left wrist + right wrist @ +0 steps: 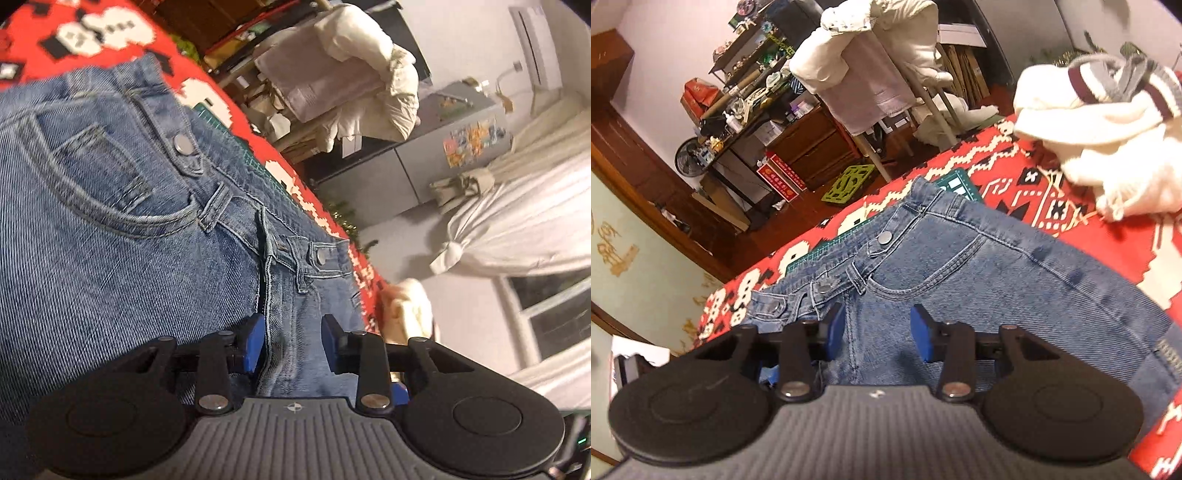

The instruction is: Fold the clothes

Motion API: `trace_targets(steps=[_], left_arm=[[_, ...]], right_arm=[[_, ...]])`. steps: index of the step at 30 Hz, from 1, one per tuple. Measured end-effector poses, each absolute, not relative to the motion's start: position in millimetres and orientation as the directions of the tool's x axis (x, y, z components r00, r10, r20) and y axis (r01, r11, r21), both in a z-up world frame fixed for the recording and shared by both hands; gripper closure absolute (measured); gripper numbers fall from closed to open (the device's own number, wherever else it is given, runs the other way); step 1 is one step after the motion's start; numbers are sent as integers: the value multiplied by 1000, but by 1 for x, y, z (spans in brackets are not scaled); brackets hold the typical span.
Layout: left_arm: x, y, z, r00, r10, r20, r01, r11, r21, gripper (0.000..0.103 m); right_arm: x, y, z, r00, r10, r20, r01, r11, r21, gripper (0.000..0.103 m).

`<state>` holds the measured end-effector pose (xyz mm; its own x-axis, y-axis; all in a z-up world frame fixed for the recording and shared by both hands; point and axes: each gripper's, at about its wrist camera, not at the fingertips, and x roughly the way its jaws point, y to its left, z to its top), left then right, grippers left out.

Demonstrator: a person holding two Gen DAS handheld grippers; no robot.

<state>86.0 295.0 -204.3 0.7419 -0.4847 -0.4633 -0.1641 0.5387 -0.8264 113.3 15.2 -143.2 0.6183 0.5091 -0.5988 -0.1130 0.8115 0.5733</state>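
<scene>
Broadly, a red patterned cloth (1052, 206) covers the tabletop, and the jeans (979, 266) lie spread on it front side up, waistband towards its far edge, probably flattened so a fold can run true. A white sweater (1108, 147) sits heaped beyond the jeans; over the denim below the waistband, the left tool (291, 343) and right tool (877, 334) each hang with fingers parted, gripping nothing

Red patterned cloth (1027, 184) under blue jeans (979, 266), white sweater (1108, 122) and green cutting mat (964, 186).
</scene>
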Motion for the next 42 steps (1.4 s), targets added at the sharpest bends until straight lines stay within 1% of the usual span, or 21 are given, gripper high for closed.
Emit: trace_targets(steps=[3,7,9,12,15,20,22,25,28,32,42], left_arm=[[85,297,-208,729,-517,-449,-176,493,-852,71],[86,298,-208,709,-539,-455,-190,475,-859,72],[87,296,-207,704,-528,-475,-192,503,-843,78],[87,286,-202,707,-466,-532,-187,602,-776,96],[85,271,-192,715,-392,-579,-159,715,-680,99],[81,256,-179,723,-291,-627,-139,827,-545,100],[82,255,-178,719,-274,-638,-144,840,-524,100],[82,259,-181,711,-276,-646,-160,832,-531,100],[80,265,-184,706,-292,-645,-181,806,-563,100],[83,270,-185,701,-313,-641,-203,774,-599,100],[82,271,-180,688,-313,-654,-228,762,-605,100]], right_arm=[[118,15,-152,608,513,-605,-93,803,588,59],[118,16,-159,593,525,-611,-94,798,595,59],[117,16,-160,588,531,-611,-97,796,598,59],[116,19,-160,586,529,-614,-99,799,593,59],[112,22,-159,585,527,-617,-110,805,583,60],[110,25,-156,586,517,-624,-126,819,560,60],[109,27,-156,584,511,-630,-133,826,547,60],[109,28,-158,579,506,-639,-134,833,537,60],[109,28,-160,574,500,-649,-132,838,529,64],[108,28,-163,566,493,-661,-129,845,519,64],[108,29,-165,559,479,-677,-129,857,499,64]])
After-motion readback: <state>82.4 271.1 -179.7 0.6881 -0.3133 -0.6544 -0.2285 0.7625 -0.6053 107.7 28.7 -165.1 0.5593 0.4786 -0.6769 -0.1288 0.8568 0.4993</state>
